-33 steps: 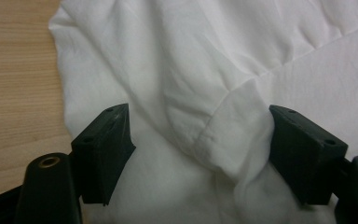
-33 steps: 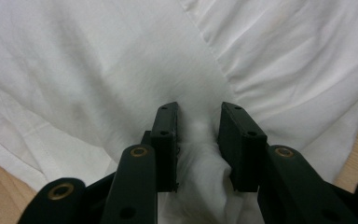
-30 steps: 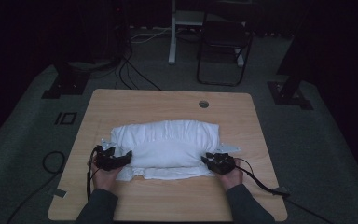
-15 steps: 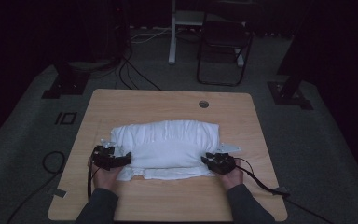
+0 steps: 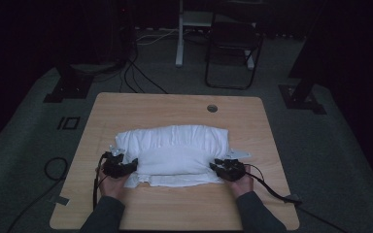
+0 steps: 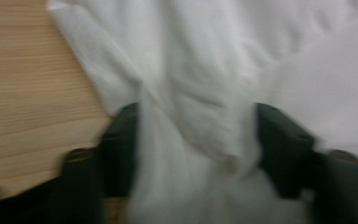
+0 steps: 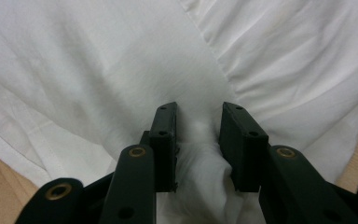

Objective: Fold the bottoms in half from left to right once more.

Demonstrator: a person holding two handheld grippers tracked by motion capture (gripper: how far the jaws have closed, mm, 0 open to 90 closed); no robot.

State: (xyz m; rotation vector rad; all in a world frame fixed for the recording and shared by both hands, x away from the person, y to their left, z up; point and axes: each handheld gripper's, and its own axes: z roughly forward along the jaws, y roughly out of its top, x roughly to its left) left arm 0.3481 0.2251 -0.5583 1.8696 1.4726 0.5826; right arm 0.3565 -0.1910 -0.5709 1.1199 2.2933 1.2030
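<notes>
The white cloth [image 5: 175, 155], folded into a thick, wide bundle, lies across the middle of the wooden surface [image 5: 175, 109], with its looser bottom layers spreading toward the person's edge. Everything else sits around it: the round hole [image 5: 212, 108] in the surface is beyond the cloth's far right part, and a chair [image 5: 233, 48] stands on the floor well beyond the cloth.

At the cloth's near left corner, the left gripper [image 6: 193, 140] has a bunched ridge of fabric between its jaws; they have just been closing, and the blurred left gripper view suggests the pads are drawing onto the fabric, though I cannot tell whether they press yet. At the cloth's near right corner, the right gripper [image 7: 198, 140] has its jaws narrow and pinched on a fold of cloth.

The step in hand looks like taking hold of both near corners before another fold or a lift. The next move calls for a firm left grip through all layers, then both hands rising evenly so that the bundle neither sags nor sheds its lower layer.
</notes>
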